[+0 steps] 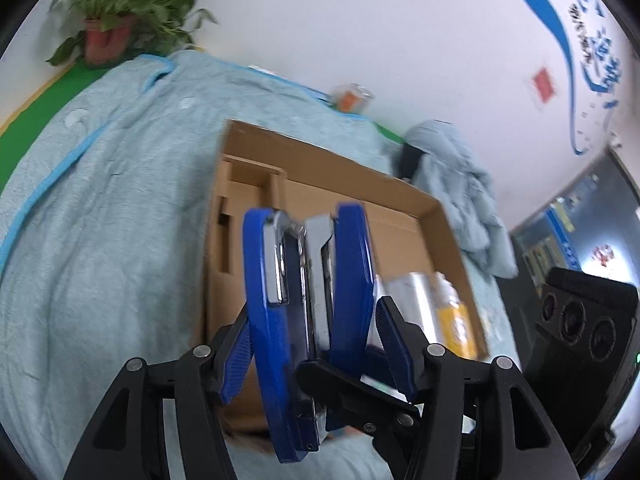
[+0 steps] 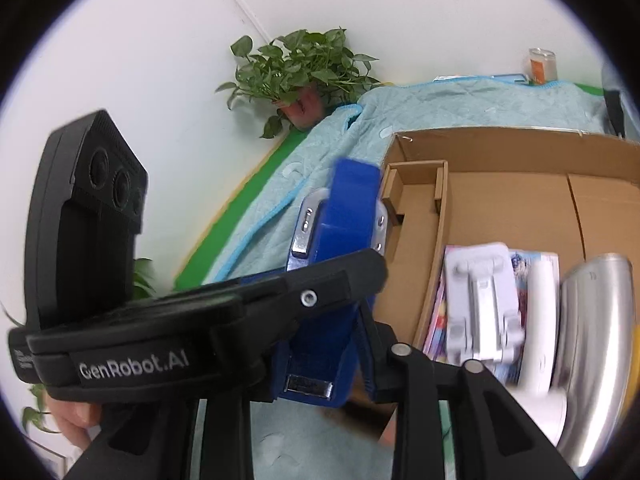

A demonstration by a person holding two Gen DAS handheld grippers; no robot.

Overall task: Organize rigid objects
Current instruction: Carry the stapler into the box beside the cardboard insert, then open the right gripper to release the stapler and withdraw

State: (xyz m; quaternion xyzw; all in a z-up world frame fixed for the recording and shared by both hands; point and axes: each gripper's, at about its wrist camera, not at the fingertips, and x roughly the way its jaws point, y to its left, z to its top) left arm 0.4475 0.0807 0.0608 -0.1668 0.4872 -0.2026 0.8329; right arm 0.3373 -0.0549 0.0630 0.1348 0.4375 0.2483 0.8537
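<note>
A large blue stapler with chrome parts is clamped between both claws, above a teal blanket. The left claw squeezes its sides; the right claw grips its base. At two o'clock lies an open cardboard box. The left claw's body reads "GenRobot.AI".

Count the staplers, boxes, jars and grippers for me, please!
Stapler: 1
Box: 1
Jar: 1
Grippers: 2, left gripper and right gripper
Total: 5
</note>
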